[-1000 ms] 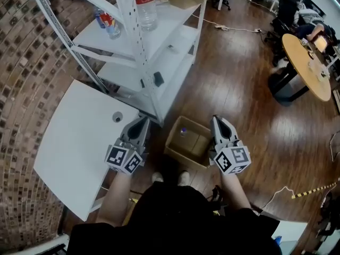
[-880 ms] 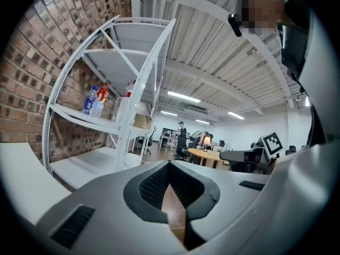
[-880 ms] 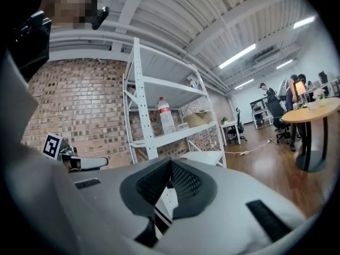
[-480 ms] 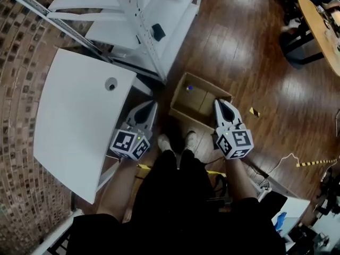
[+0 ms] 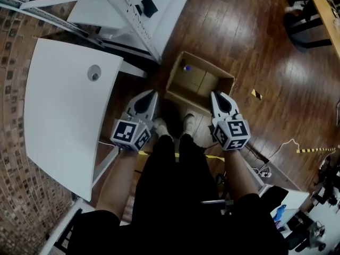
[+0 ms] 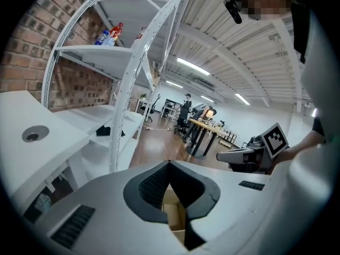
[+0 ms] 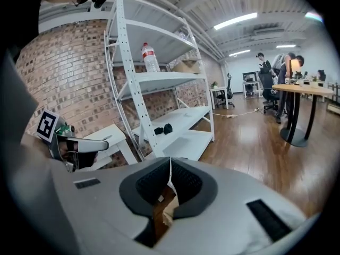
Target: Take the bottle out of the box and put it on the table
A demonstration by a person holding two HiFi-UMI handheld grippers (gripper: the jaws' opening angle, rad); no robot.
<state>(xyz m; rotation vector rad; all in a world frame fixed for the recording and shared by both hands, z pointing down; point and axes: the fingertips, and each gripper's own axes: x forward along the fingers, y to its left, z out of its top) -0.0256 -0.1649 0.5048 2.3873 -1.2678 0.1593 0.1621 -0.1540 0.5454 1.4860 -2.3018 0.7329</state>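
1. Head view.
   - Dark wooden floor [image 5: 249,52] all round.
   - White tabletop [image 5: 58,116] at my left, bare but for a round cable hole [image 5: 94,73]. A white shelf rack [image 5: 133,4] stands beyond it.
   - An open cardboard box [image 5: 178,94] sits on the floor before my shoes [image 5: 159,126].
   - The bottle [image 5: 186,67] is in the box's far left corner, only its blue cap showing.
   - My left gripper [image 5: 150,94] hangs between tabletop and box, and my right gripper [image 5: 215,95] at the box's near right corner. Both are apart from the bottle.
2. Left gripper view.
   - Jaws pressed together at the tips, nothing pinched. Box cardboard shows through the gap beneath.
   - Tabletop at left, rack uprights ahead, small coloured bottles [image 6: 109,34] on an upper shelf.
   - A round table [image 6: 204,125] with people stands far off.
3. Right gripper view.
   - Jaws closed tip to tip, empty.
   - A brick wall [image 7: 74,73] backs the rack.
   - A clear bottle with red label [image 7: 150,57] and a carton [image 7: 186,66] stand on one shelf, two dark items [image 7: 162,129] on a lower one.
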